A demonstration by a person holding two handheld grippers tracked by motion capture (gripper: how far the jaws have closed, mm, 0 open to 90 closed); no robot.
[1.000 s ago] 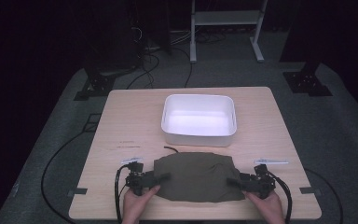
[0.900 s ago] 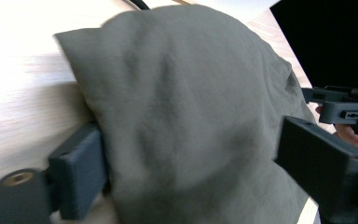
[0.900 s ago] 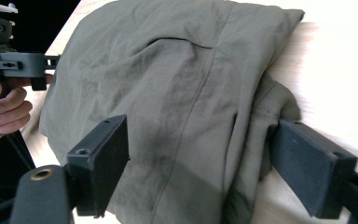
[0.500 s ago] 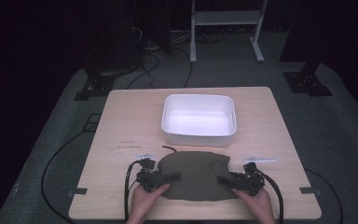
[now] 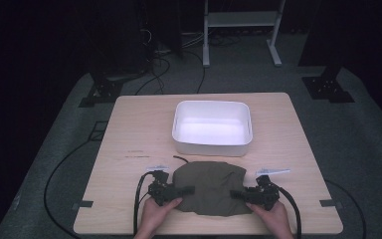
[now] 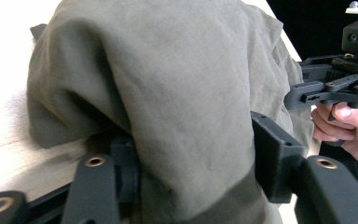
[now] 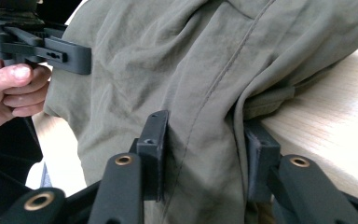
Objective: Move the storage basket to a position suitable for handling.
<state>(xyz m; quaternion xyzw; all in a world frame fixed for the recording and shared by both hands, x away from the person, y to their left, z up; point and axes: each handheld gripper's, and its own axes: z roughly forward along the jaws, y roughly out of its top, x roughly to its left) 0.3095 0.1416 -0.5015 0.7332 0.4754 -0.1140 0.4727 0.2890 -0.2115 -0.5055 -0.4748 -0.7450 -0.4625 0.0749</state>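
An olive-green cloth garment [image 5: 210,186], wrinkled with a stitched seam, lies bunched on the tabletop [image 5: 134,134] just in front of the white bin [image 5: 213,128]. The left hand-held gripper [image 5: 185,189] has just been closing, clamping the garment's left edge; the right hand-held gripper [image 5: 238,193], likewise closing, pinches its right edge.

Dark room, grey carpet [image 5: 54,149], metal stand [image 5: 238,30]

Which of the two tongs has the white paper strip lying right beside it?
The right tongs, on the olive-green cloth's right edge; the white paper strip lies just behind it.
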